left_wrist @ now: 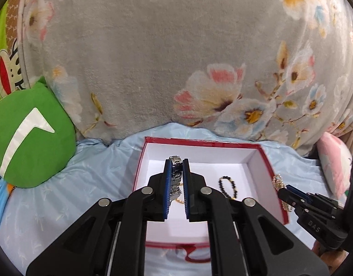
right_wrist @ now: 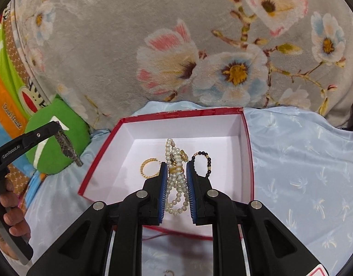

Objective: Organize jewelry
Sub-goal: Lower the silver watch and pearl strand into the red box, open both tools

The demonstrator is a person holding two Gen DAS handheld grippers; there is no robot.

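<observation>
My left gripper (left_wrist: 176,163) is shut on a silver metal watch (left_wrist: 175,174), held above a red box with a white inside (left_wrist: 206,168). On the box floor lie a black bead bracelet (left_wrist: 228,187) and a gold chain (left_wrist: 180,201) that shows partly under the fingers. In the right wrist view my right gripper (right_wrist: 175,164) is shut on a pearl necklace (right_wrist: 175,191), whose loops hang over the box (right_wrist: 188,126). Below it lie a gold bracelet (right_wrist: 149,168) and the black bead bracelet (right_wrist: 203,163). The left gripper (right_wrist: 58,130) holds the watch (right_wrist: 67,147) left of the box.
A grey floral blanket (left_wrist: 153,57) rises behind the box. A green cushion (left_wrist: 31,135) lies at the left and a pink pillow (left_wrist: 335,161) at the right. The box rests on a light blue sheet (right_wrist: 303,161). A hand (right_wrist: 6,204) grips the left tool's handle.
</observation>
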